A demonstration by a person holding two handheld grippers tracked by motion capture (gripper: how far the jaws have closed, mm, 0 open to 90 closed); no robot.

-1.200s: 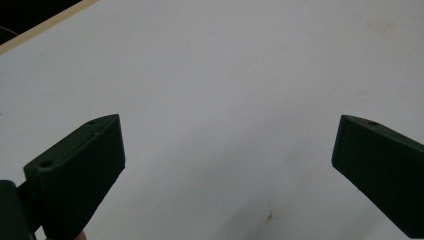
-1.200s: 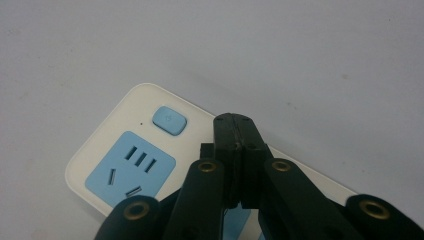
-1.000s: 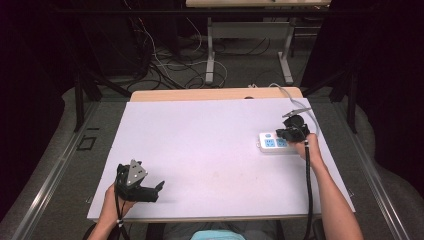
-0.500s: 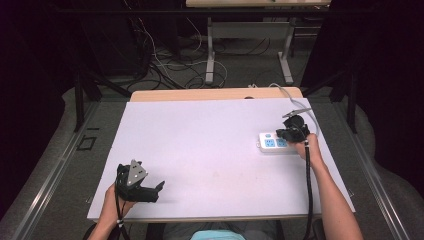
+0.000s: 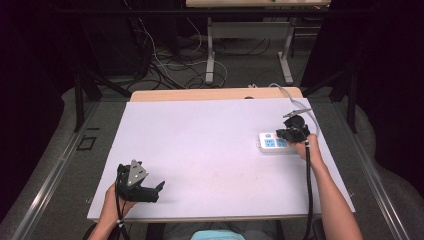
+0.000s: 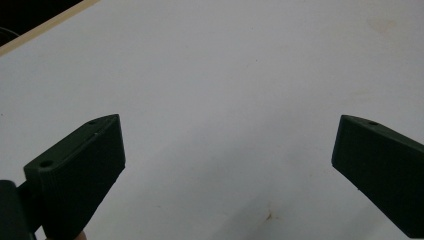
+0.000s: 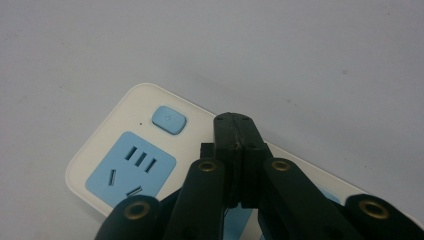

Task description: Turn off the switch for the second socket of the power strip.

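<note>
At about seven o'clock on the white rectangular tabletop (image 5: pixel 210 145), near its front edge, a hand (image 5: pixel 114 202) holds the left gripper (image 5: pixel 159 187), a black two-fingered tool with a grey three-cornered plate on top. It lies low over the surface and points toward three o'clock. In the left gripper view its black ribbed fingers (image 6: pixel 82 165) are spread wide, with nothing but bare white tabletop and a faint brownish stain (image 6: pixel 269 215) between them.

Farther off, at about three o'clock, lies the white rounded plastic power strip with pale blue socket faces (image 5: pixel 272 142), flat on the tabletop and close to the right edge. The right gripper (image 5: pixel 292 131), black as well, comes down onto the strip's right end from the person's right hand (image 5: pixel 304 147), with a black cable (image 5: pixel 309 185) trailing back along the forearm. In the right gripper view its fingers (image 7: pixel 235 145) are pressed together and pinch nothing; their tip (image 7: pixel 234 122) stands over the strip's white top just beside the small pale blue rounded button (image 7: pixel 170 119), which carries a faint power mark. Whether the tip touches the strip cannot be told. At eight o'clock from the button sits a blue socket face (image 7: pixel 131 170) with five slots. No brand or lettering is legible on the strip.

Beyond it, a white cord (image 5: pixel 295 97) runs from the strip's end toward one o'clock and off the far edge of the wooden board (image 5: pixel 200 94) under the white sheet.
</note>
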